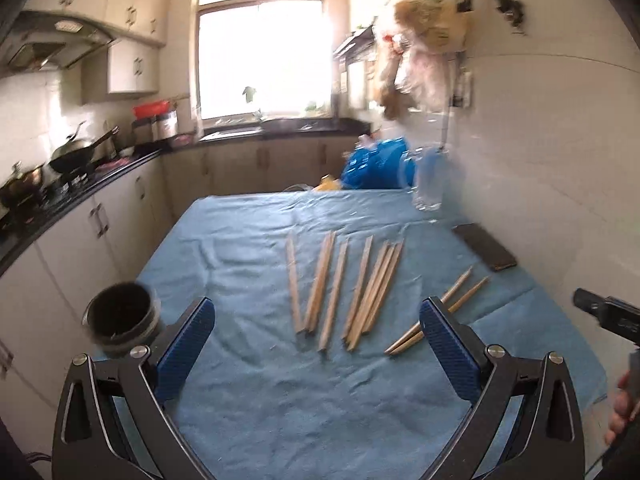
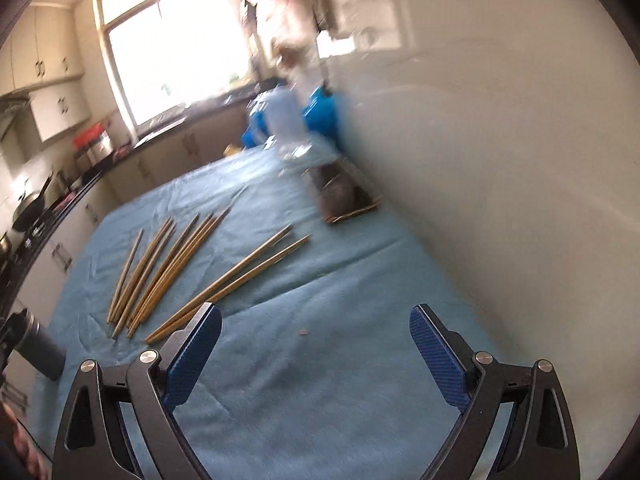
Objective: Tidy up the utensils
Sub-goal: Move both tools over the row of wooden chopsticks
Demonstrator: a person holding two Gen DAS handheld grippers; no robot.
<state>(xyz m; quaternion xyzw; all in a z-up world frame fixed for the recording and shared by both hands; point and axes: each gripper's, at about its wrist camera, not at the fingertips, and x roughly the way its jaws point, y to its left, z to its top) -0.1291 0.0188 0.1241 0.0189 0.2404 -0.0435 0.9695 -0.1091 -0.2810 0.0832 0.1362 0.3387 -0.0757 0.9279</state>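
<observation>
Several wooden chopsticks [image 1: 352, 284] lie in a loose row on the blue cloth [image 1: 280, 400], with a separate pair [image 1: 440, 312] to their right. A dark round holder cup [image 1: 122, 318] stands at the table's left front edge. My left gripper [image 1: 318, 332] is open and empty above the cloth, just short of the chopsticks. In the right wrist view the chopsticks [image 2: 160, 272] and the pair [image 2: 232, 280] lie left of my right gripper [image 2: 316, 340], which is open and empty. The holder cup [image 2: 40, 344] shows at the far left.
A dark flat tray [image 1: 484, 246] lies by the wall at the right; it also shows in the right wrist view [image 2: 344, 196]. A clear plastic bottle [image 1: 428, 180] and blue bags [image 1: 376, 168] stand at the table's far end. A kitchen counter with a wok [image 1: 76, 156] runs along the left.
</observation>
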